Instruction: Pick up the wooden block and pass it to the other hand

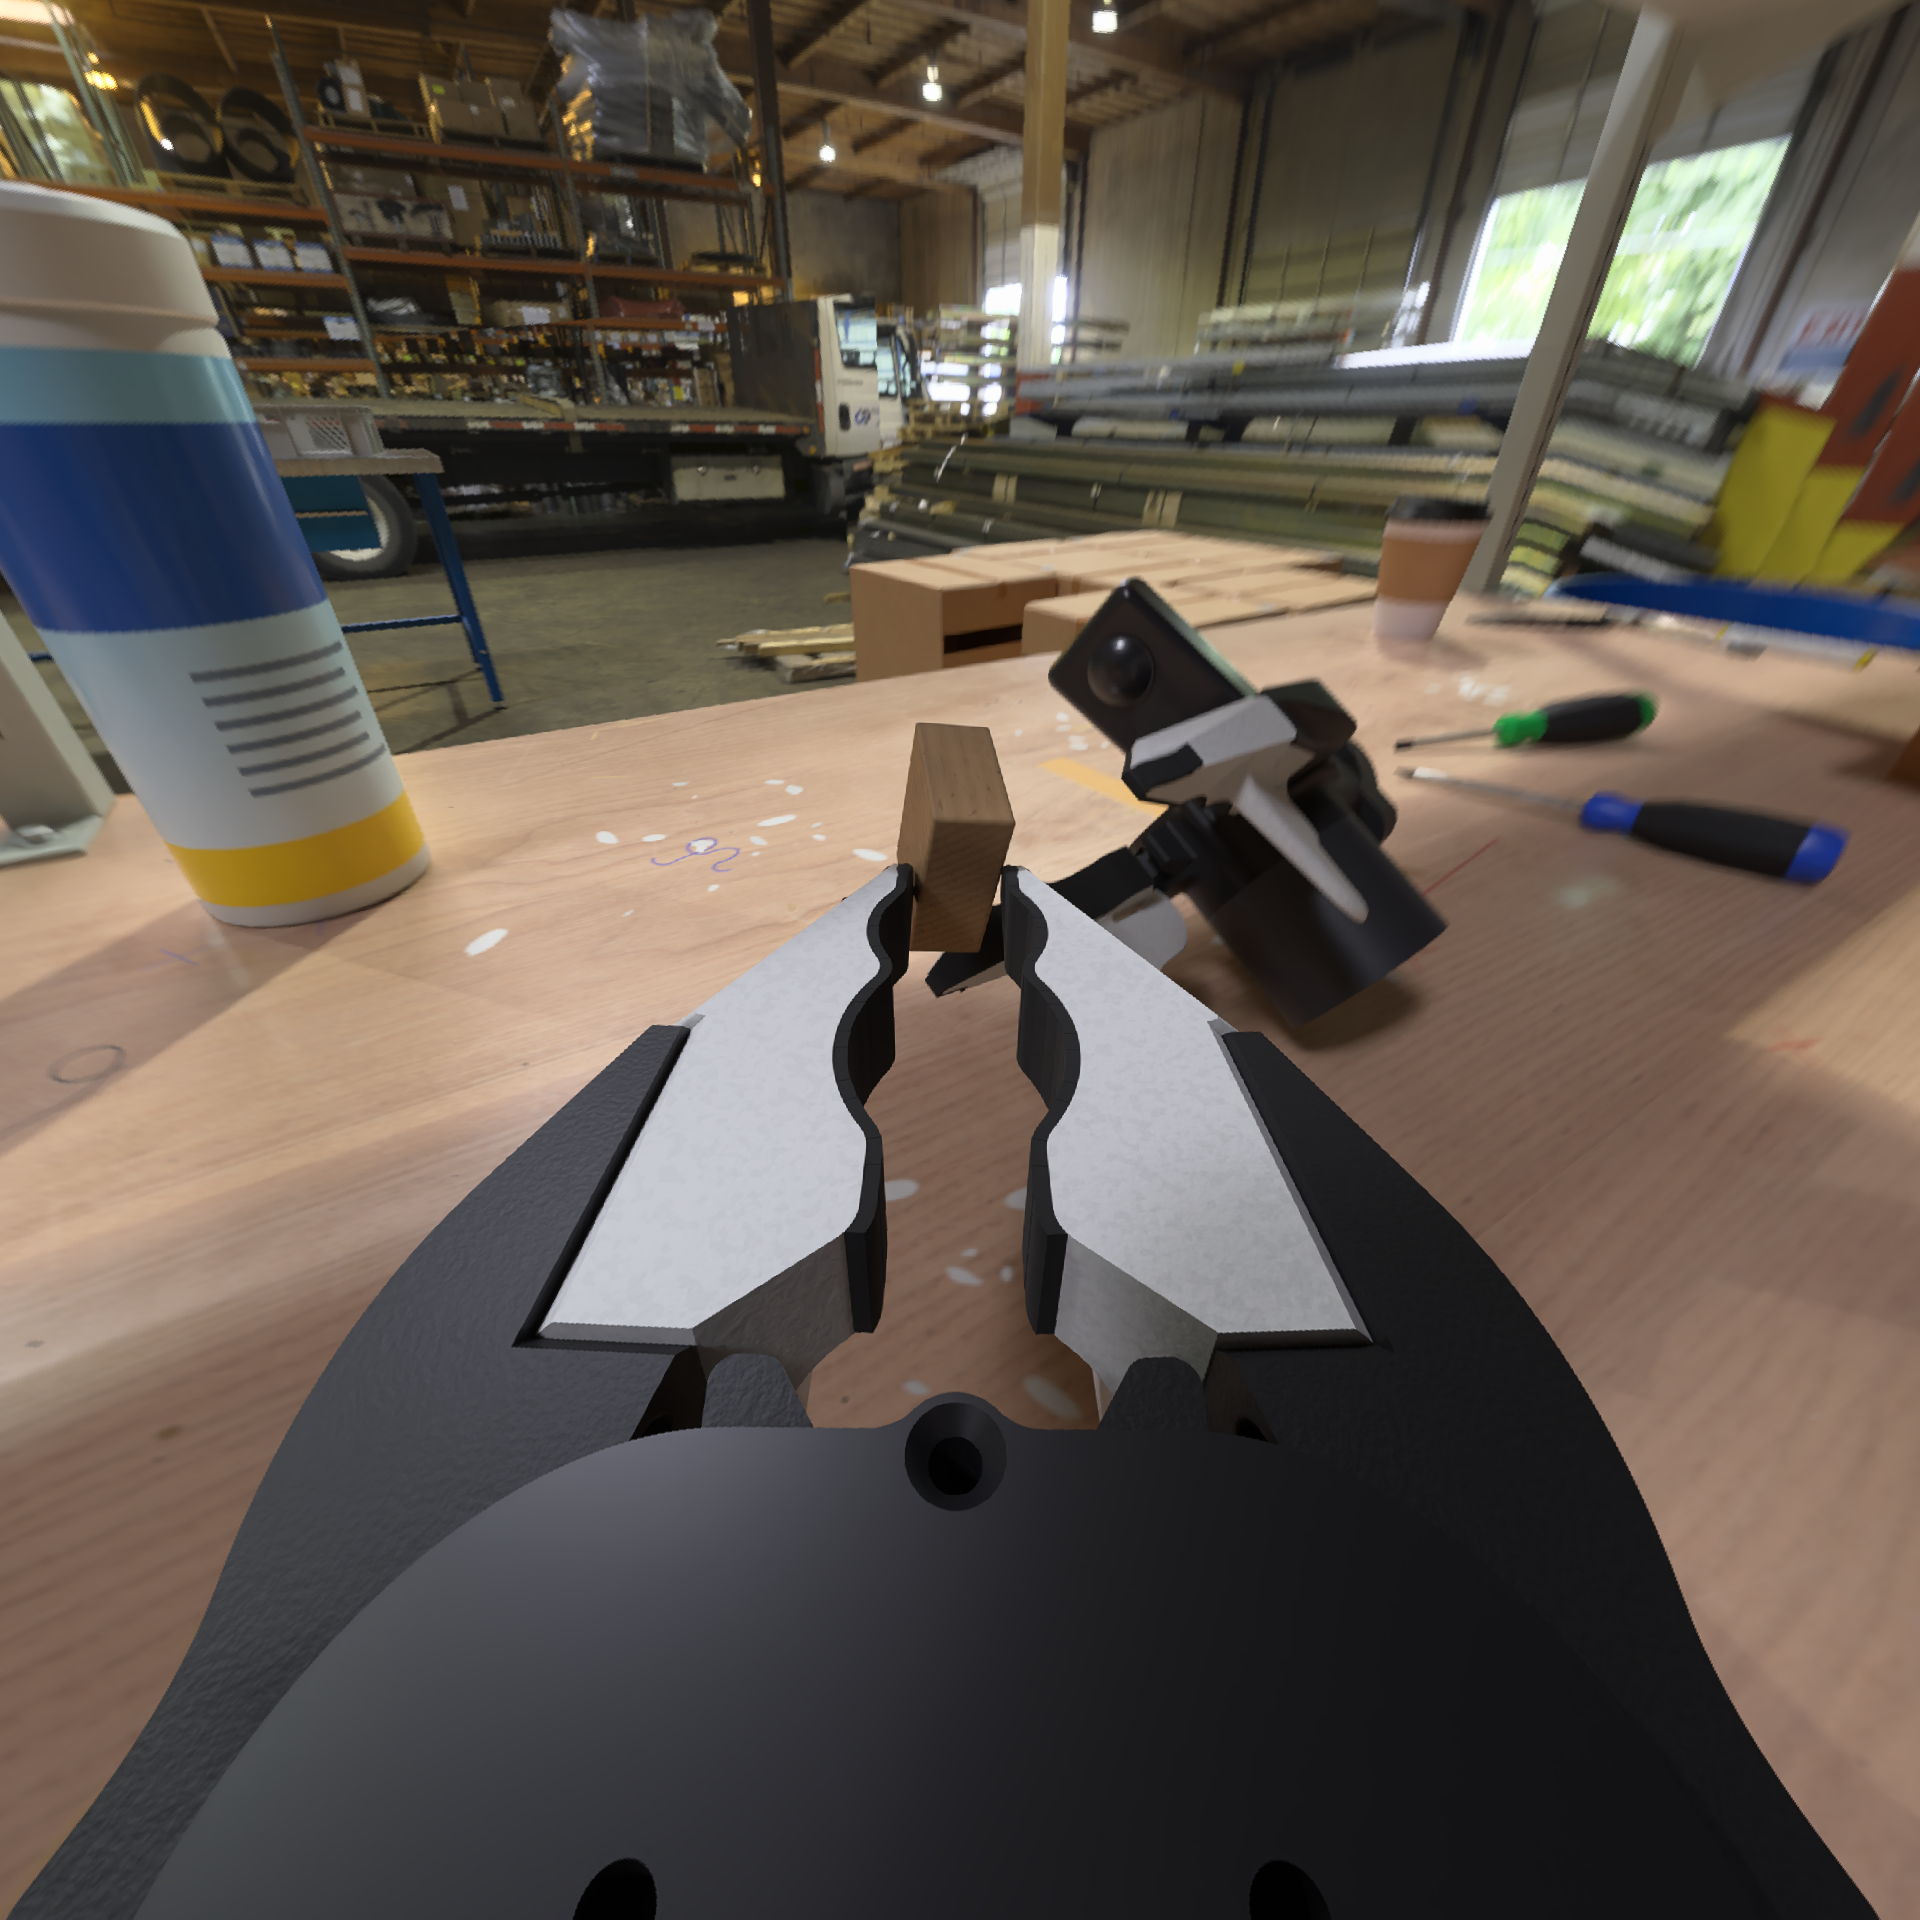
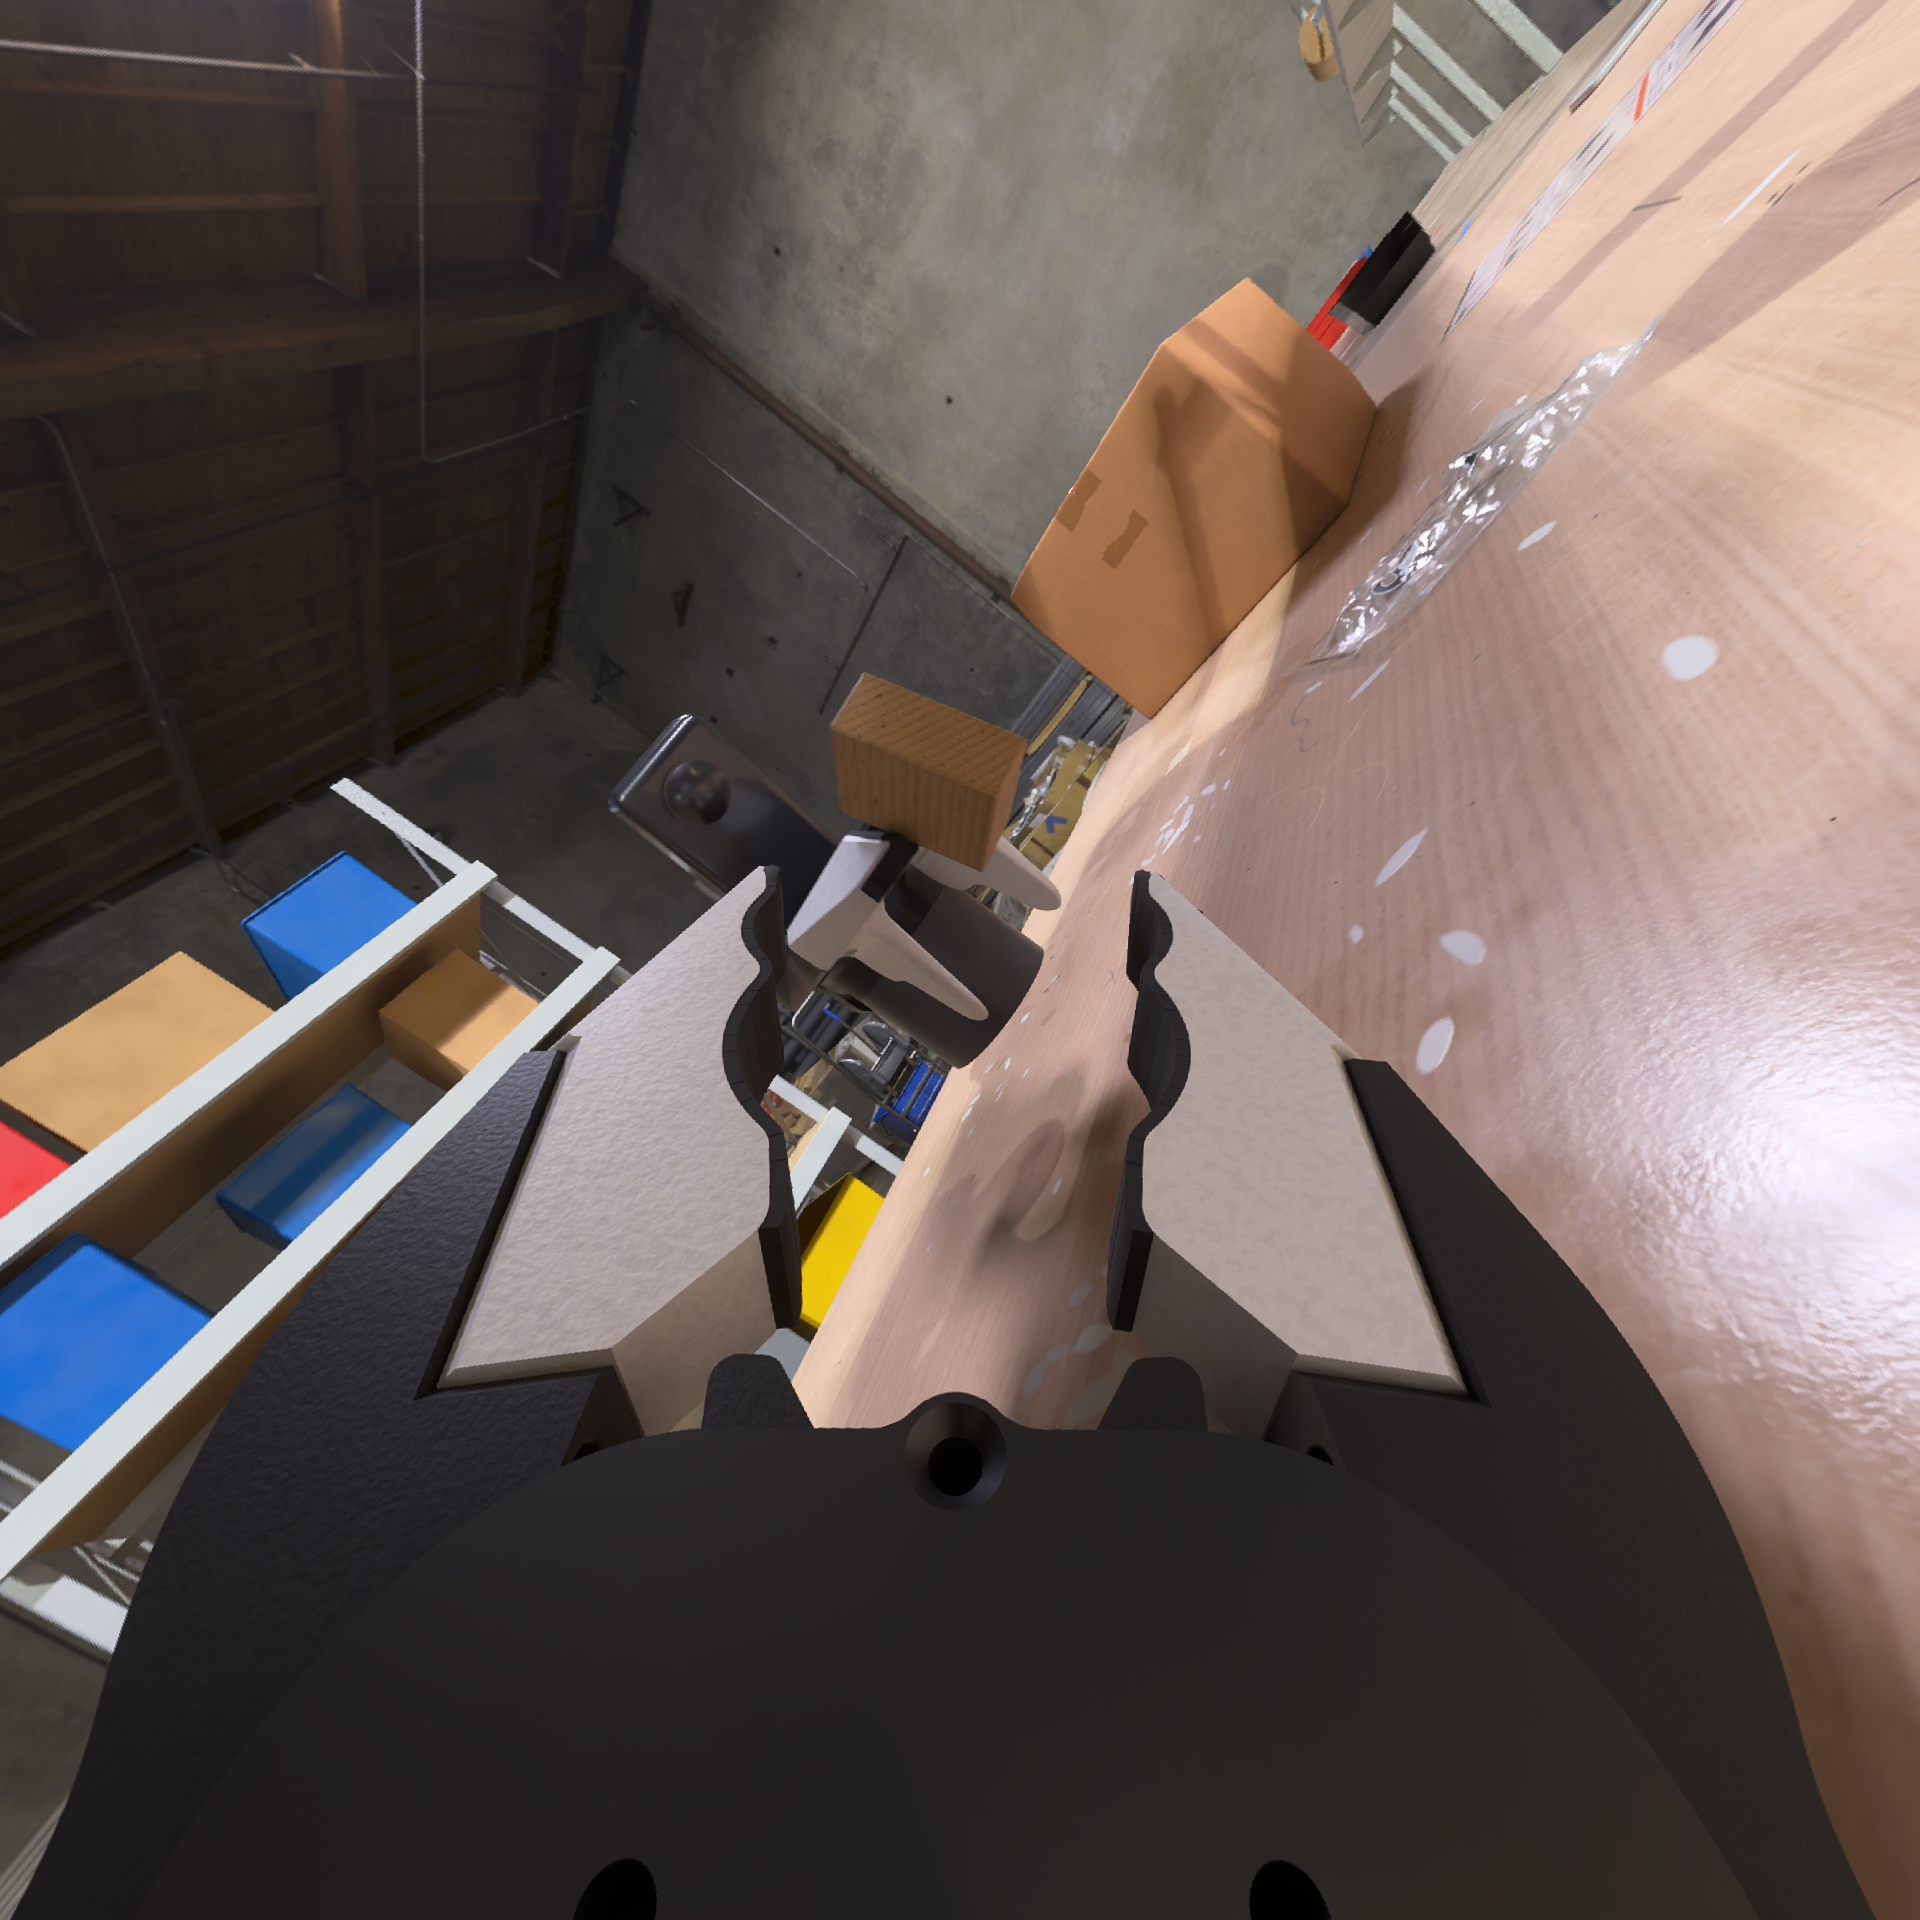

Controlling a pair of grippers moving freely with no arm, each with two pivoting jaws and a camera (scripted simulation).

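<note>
- Warehouse racks, truck behind; we see paint-flecked wooden surface (image 1: 623, 1039).
- Left tool (image 1: 956, 883) grasping wooden block (image 1: 954, 831), lifted.
- Right tool (image 2: 956, 894) released, near block.

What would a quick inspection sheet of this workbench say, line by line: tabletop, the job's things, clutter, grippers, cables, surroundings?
Surface: wooden tabletop, flecked with white paint spots, faint scribbles.
Job's things: wooden block, pinched at its lower end by the left gripper, lifted off the table.
Clutter: striped canister; green-handled screwdriver; blue-handled screwdriver; paper cup; cardboard box; crumpled clear plastic bag.
Grippers: left shut on the block; right gripper open, empty, facing the block at close range.
Cables: nothing seen.
Surroundings: warehouse with storage racks, a flatbed truck, stacked pipes.
</note>
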